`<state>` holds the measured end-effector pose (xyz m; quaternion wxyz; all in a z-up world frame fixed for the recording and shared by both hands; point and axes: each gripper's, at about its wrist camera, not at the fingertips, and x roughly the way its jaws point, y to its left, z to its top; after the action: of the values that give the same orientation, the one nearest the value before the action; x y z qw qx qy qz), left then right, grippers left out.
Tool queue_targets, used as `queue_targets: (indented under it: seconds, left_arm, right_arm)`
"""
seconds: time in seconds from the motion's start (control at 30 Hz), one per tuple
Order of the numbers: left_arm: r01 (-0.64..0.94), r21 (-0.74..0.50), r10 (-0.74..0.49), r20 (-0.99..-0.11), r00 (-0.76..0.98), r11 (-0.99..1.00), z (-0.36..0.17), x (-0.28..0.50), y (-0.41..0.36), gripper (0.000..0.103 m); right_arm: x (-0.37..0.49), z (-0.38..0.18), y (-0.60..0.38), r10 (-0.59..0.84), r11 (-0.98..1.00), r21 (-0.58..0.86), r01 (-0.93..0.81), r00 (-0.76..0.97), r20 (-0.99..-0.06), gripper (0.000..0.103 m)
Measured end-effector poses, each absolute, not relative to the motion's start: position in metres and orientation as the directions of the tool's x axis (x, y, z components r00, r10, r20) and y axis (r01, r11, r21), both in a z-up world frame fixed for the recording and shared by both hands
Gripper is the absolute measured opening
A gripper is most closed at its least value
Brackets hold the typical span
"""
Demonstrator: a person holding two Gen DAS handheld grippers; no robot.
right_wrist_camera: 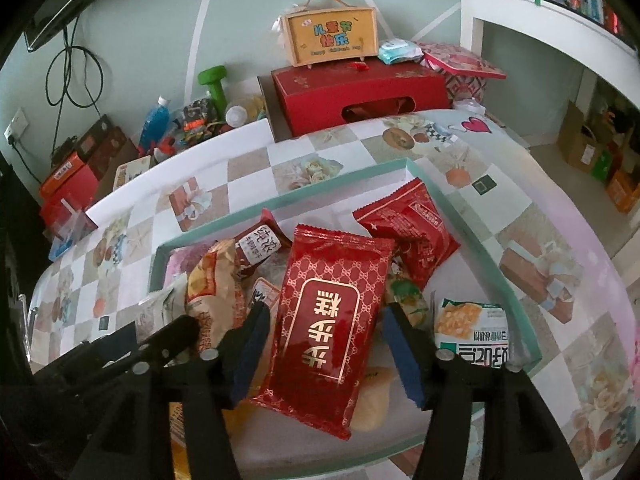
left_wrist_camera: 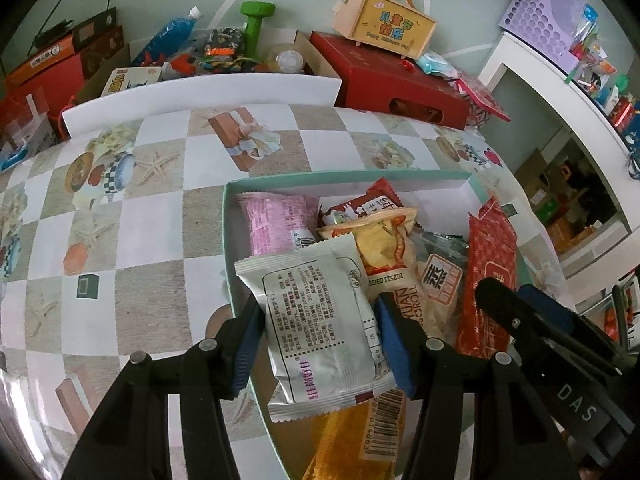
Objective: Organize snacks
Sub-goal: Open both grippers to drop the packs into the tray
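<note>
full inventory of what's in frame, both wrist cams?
tray: 1, mint-green rim, on the table, holds the snacks
white packet: 1, white with printed text, between the left gripper's pads
red packet: 1, red with gold lettering, between the right gripper's pads, no clear contact
pink packet: 1, pink, tray's far left
yellow chip bag: 1, yellow, mid tray
small red packet: 1, red, tray's far side
green-white packet: 1, tray's right side
tablecloth: 1, checked, under the tray
red box: 1, behind the table
wooden case: 1, tan, on the red box
dumbbell: 1, green, by the wall
left gripper: 1, black, blue pads
right gripper: 1, black, blue pads
</note>
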<state>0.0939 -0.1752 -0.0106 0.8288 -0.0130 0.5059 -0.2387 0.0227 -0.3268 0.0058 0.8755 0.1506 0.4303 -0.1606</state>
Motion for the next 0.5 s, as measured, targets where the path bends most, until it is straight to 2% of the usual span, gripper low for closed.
queue_targets:
  seconds: [0.1, 0.17, 0.5]
  left_arm:
    - [0.374, -0.276, -0.416, -0.829, 0.374, 0.885, -0.008, 0.094, -0.173, 0.061]
    - [0.370, -0.287, -0.425, -0.824, 0.376, 0.884, -0.005, 0.095, -0.170, 0.069]
    - [0.341, -0.323, -0.447, -0.799, 0.402, 0.883, 0.011, 0.098, -0.153, 0.069]
  right_arm:
    - [0.022, 0.009, -0.326, -0.156, 0.905, 0.120, 0.408, 0.583, -0.798, 0.066]
    - [0.021, 0.011, -0.326, -0.161, 0.904, 0.119, 0.410, 0.585, -0.795, 0.068]
    - [0.017, 0.024, -0.324, -0.172, 0.906, 0.119, 0.406, 0.611, -0.773, 0.069]
